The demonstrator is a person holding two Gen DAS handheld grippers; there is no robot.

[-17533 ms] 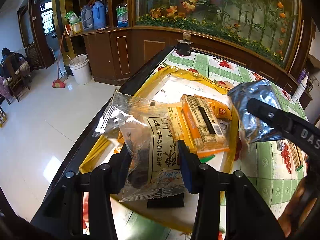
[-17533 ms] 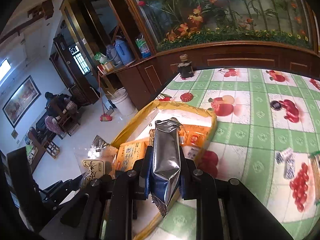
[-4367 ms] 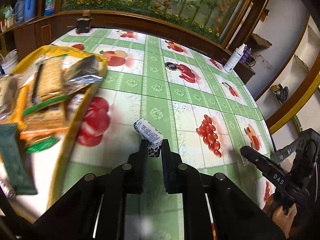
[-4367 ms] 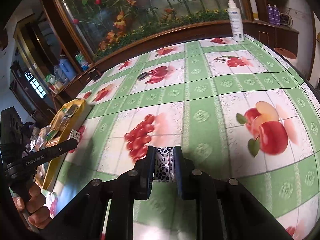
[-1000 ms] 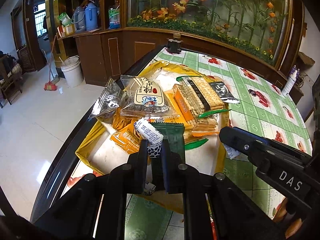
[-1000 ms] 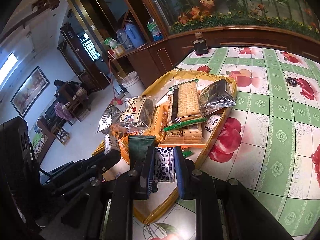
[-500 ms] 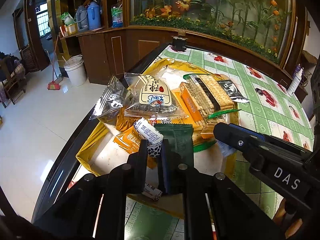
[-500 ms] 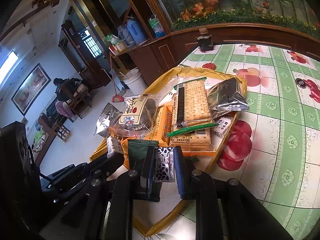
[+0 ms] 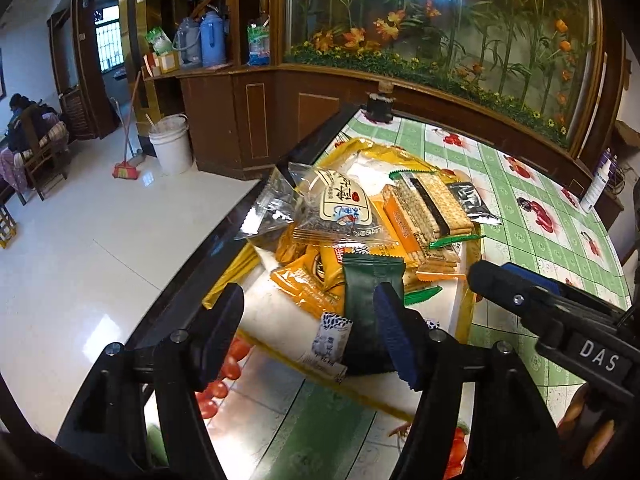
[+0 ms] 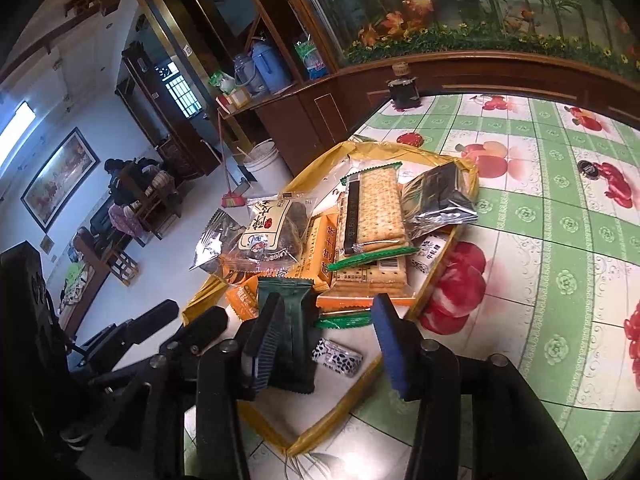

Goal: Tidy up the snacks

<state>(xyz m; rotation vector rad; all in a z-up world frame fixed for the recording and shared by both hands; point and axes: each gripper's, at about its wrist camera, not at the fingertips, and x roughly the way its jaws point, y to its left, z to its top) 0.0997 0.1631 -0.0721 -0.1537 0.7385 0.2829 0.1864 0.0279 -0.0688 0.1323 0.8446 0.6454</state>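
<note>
With both jaws just opened wide and empty, I judge the small candy packet point(image 10: 337, 357) light, slippery, best pinched across its middle.

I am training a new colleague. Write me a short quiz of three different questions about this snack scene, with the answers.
1. True or false: the right gripper is clamped on a candy.
2. What lies directly on the table under the snacks? A) yellow bag B) wicker basket C) metal tray
3. Fill in: the cow-print candy lies beside the dark ___ packet.

Key: 1. False; its jaws have just been opening and the candy lies free. 2. A, the yellow bag. 3. green.
</note>
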